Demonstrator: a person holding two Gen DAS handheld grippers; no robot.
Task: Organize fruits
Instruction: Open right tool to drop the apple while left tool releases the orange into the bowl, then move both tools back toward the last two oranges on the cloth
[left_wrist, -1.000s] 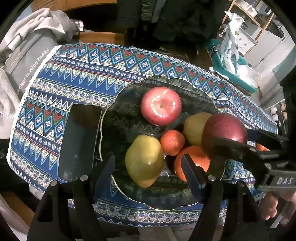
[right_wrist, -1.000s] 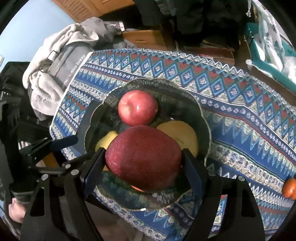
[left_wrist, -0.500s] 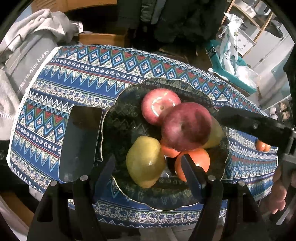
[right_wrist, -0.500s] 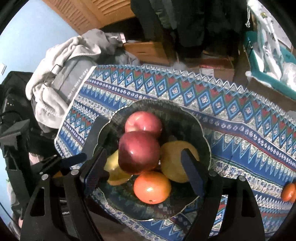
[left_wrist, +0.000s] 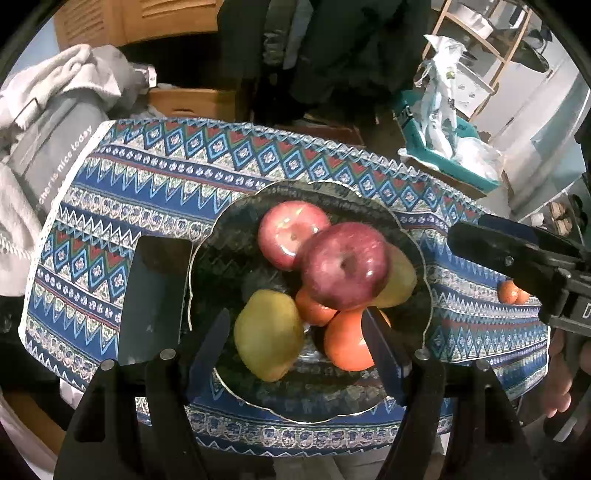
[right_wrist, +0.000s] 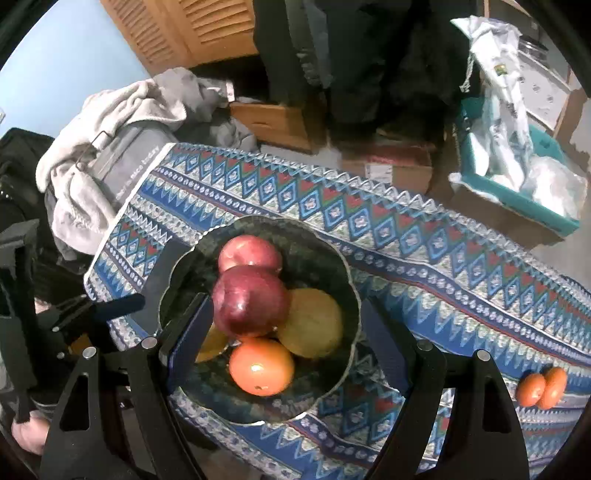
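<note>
A: Where do the fruits sit?

B: Piled in the dark scalloped bowl (right_wrist: 352, 291), straight ahead of and below both hand-held grippers. The dark red apple (right_wrist: 251, 301) lies on top of the heap, leaning on the pinker apple (right_wrist: 249, 253) behind it.

A: And under it?

B: A big orange (right_wrist: 261, 365) at the near side, a yellowish pear (right_wrist: 314, 325) to its right in the right wrist view, and another pear (left_wrist: 269, 334) on the bowl's left side in the left wrist view, with a small tangerine (left_wrist: 314, 308) wedged between that pear and the orange.

A: Is either hand-held gripper holding anything?

B: No. The right hand-held gripper (right_wrist: 286, 336) has its jaws spread about halfway, nothing between the pads; the fruit shows past them, lower down. The left hand-held gripper (left_wrist: 295, 345) is likewise half open and empty, above the bowl's near rim.

A: Anything outside the bowl?

B: Two small tangerines (right_wrist: 541, 387) rest touching each other on the table, well off to the right of the right hand-held gripper. A dark flat rectangle (left_wrist: 155, 295) lies just left of the bowl, beyond the left finger of the left hand-held gripper.

A: The table itself?

B: Covered by a blue patterned cloth (left_wrist: 258, 162). Beyond its far left corner sits a pile of grey fabric (right_wrist: 118, 122); beyond the far right, a teal bin (right_wrist: 517, 192) with plastic bags.
</note>
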